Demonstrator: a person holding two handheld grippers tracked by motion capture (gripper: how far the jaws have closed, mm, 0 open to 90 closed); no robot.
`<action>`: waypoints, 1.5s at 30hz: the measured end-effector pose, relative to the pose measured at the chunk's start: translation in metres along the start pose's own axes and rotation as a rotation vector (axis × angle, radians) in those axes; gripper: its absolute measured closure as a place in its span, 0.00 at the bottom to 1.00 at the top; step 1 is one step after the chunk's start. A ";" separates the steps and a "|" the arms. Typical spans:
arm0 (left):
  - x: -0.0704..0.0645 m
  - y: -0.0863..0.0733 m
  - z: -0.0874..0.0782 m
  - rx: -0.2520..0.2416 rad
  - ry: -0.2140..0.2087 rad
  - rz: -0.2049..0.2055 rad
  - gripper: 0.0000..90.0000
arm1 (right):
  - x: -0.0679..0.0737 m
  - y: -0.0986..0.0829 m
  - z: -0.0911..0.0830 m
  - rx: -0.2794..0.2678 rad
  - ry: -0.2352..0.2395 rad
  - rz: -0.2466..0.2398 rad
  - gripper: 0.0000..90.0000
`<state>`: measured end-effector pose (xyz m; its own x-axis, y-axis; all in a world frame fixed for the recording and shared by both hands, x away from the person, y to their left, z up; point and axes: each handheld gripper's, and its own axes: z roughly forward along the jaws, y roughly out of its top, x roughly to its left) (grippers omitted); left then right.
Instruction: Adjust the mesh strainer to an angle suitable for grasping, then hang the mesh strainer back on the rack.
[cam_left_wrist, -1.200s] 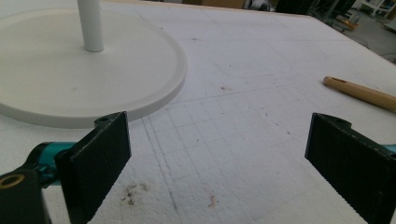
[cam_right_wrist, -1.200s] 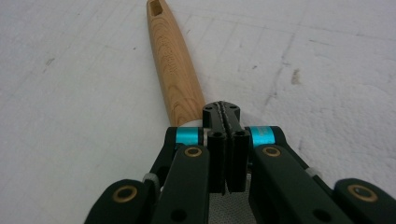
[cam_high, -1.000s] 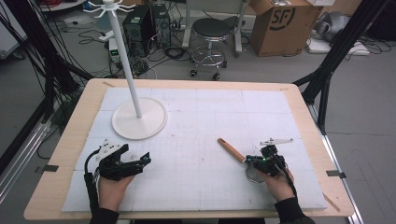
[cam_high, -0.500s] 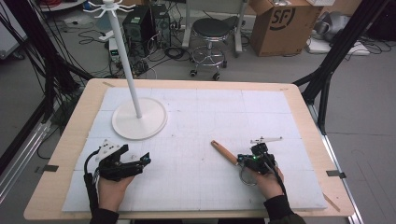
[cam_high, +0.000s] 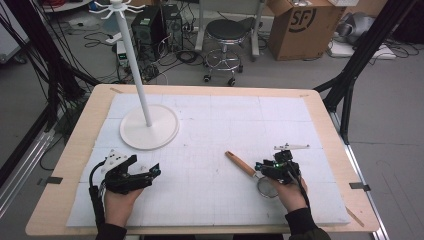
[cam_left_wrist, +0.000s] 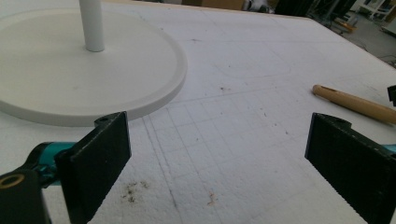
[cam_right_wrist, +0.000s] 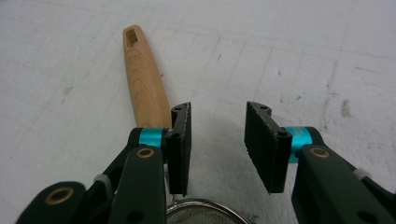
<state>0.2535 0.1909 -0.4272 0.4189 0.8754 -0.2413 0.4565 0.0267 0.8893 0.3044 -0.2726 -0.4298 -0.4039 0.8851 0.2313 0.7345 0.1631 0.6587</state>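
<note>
Right claw (cam_high: 270, 167) has moved toward the white stand (cam_high: 149, 126) over the last second, and the strainer (cam_high: 250, 170) has slid along with it; its wooden handle (cam_right_wrist: 144, 79) now points at the stand's base. Jaws are apart, not clamped: in the right gripper view the handle lies just outside the one jaw, the mesh bowl (cam_right_wrist: 205, 217) under the claw. Looks like a nudge or repositioning, a real grasp is not yet made. Left claw (cam_high: 145, 172) hasn't shifted, resting on the tabletop (cam_high: 210, 130) near the stand's base, jaws wide apart, empty.
</note>
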 end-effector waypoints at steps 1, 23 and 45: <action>0.000 0.000 0.000 0.000 -0.001 0.001 0.08 | -0.001 0.001 -0.002 -0.006 0.001 -0.004 0.66; -0.001 0.000 0.000 -0.001 0.001 0.007 0.08 | 0.000 0.012 -0.012 0.010 0.223 -0.023 0.35; -0.001 0.000 0.000 -0.002 0.001 0.007 0.08 | 0.007 0.013 0.012 0.154 0.235 -0.100 0.55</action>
<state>0.2533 0.1898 -0.4270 0.4215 0.8758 -0.2352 0.4525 0.0216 0.8915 0.3176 -0.2592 -0.4279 -0.5806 0.7390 0.3417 0.7514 0.3247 0.5745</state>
